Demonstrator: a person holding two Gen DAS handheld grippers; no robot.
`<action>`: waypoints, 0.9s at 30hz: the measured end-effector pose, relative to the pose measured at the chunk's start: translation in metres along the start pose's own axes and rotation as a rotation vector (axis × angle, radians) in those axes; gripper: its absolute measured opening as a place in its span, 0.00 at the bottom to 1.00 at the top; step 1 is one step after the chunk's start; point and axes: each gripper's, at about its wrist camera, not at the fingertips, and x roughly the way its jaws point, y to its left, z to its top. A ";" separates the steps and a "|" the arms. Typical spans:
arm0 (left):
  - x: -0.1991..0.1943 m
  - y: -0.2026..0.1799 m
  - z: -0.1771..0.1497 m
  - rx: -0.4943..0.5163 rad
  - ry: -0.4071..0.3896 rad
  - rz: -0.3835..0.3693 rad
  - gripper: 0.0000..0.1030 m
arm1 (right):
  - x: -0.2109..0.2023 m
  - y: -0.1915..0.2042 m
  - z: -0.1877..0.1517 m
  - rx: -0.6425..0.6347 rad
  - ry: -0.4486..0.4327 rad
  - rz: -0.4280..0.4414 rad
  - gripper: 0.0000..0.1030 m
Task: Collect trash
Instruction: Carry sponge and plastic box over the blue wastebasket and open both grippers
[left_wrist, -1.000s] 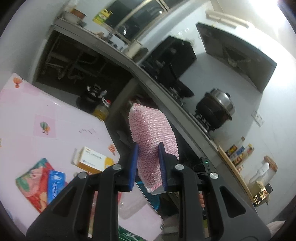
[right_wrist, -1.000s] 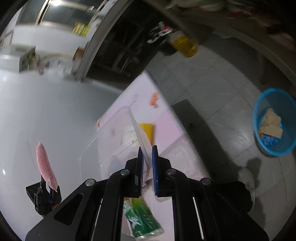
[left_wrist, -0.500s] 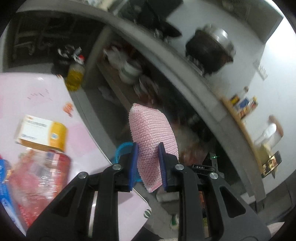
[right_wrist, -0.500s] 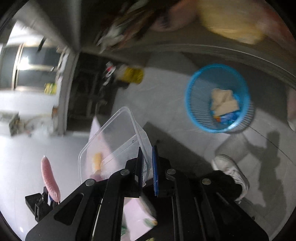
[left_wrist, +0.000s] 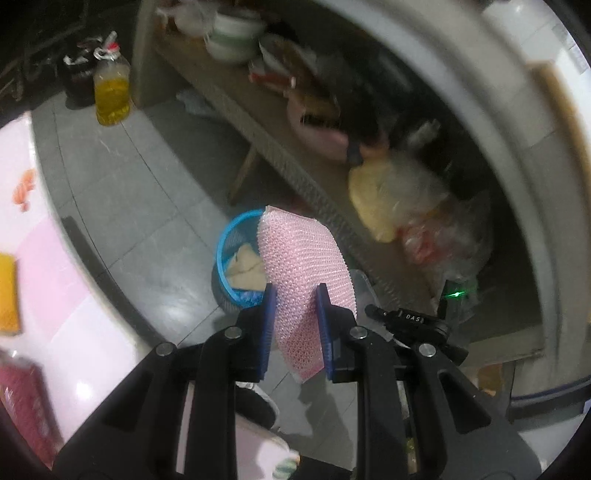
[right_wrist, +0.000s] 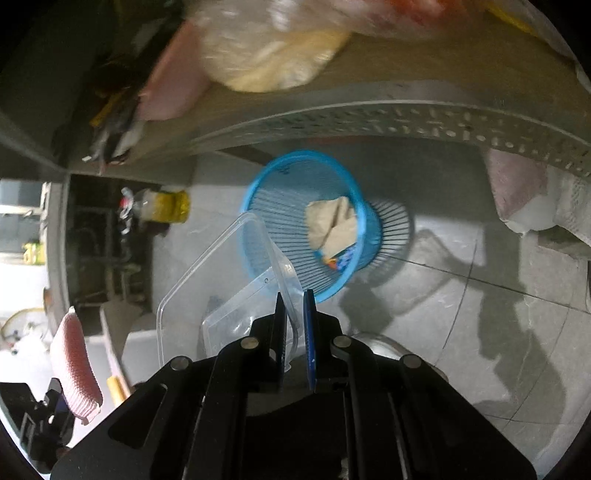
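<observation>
My left gripper (left_wrist: 294, 295) is shut on a pink mesh scouring sponge (left_wrist: 303, 258), held above the floor beside the blue wire waste basket (left_wrist: 226, 243). The basket holds crumpled brown paper (left_wrist: 245, 264) and a blue wrapper. My right gripper (right_wrist: 294, 301) is shut on the rim of a clear plastic food container (right_wrist: 221, 280), which hangs just in front of the blue basket (right_wrist: 280, 173) with the brown paper (right_wrist: 334, 225) inside. In the right wrist view, the pink sponge (right_wrist: 75, 369) and the left gripper appear at the lower left.
A low shelf (left_wrist: 236, 99) beyond the basket carries bowls, a pink basin (left_wrist: 314, 129) and plastic bags (left_wrist: 402, 206). A bottle of yellow oil (left_wrist: 110, 92) stands on the tiled floor. The pink table edge (left_wrist: 44, 258) runs along the left. A white shoe (right_wrist: 376, 341) is near the basket.
Both grippers swung away from the table and tilted down toward the floor. The blue basket now lies close in front of each, with the sponge and the clear container still gripped.
</observation>
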 end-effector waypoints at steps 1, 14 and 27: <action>0.015 -0.002 0.005 0.005 0.025 0.014 0.20 | 0.009 -0.003 0.003 0.008 -0.001 -0.017 0.09; 0.155 -0.018 0.057 0.003 0.127 0.122 0.49 | 0.109 0.013 0.045 -0.049 -0.086 -0.105 0.63; 0.076 -0.023 0.041 0.054 0.036 0.123 0.61 | 0.073 0.003 0.025 -0.175 -0.187 -0.216 0.64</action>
